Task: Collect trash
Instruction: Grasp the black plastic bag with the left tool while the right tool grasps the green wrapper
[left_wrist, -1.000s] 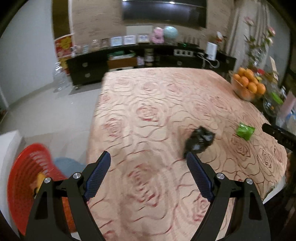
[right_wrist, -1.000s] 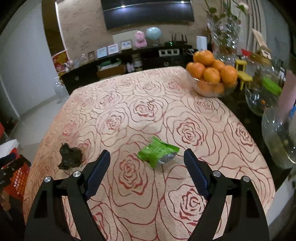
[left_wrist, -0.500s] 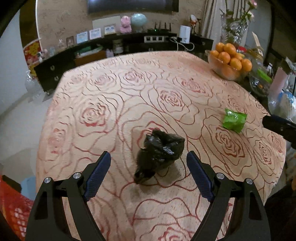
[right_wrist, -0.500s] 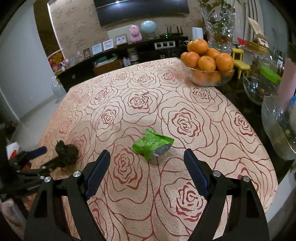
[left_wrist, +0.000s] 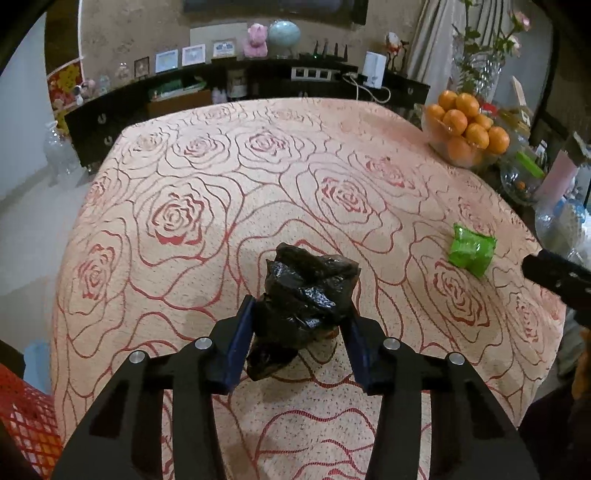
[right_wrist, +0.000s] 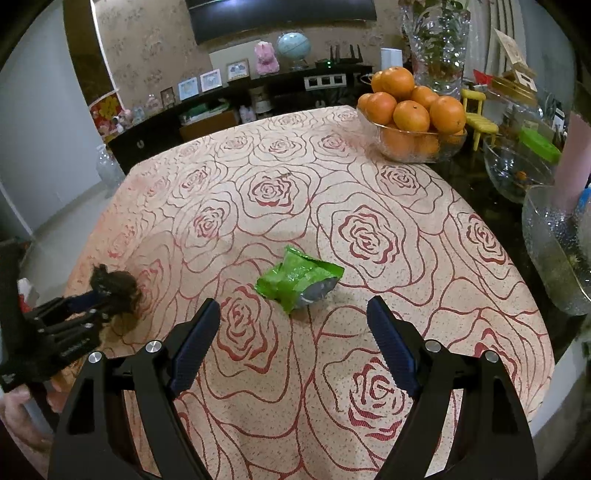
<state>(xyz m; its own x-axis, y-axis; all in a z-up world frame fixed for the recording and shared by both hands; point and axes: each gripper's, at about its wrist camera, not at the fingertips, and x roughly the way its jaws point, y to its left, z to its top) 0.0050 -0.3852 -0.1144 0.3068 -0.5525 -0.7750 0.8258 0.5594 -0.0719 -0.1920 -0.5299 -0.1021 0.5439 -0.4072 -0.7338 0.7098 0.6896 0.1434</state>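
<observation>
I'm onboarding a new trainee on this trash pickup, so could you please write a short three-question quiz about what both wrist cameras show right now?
1. True or false: the left gripper has its fingers closed on the crumpled black bag.
2. Multiple choice: where is the green wrapper relative to the right gripper? A) clamped between the fingers; B) lying on the rose tablecloth ahead of the open fingers; C) inside the bowl of oranges.
3. Fill in: at the lower left of the left wrist view, beside the table, there is a ____ mesh basket.

Key: 1 true; 2 B; 3 red.
</observation>
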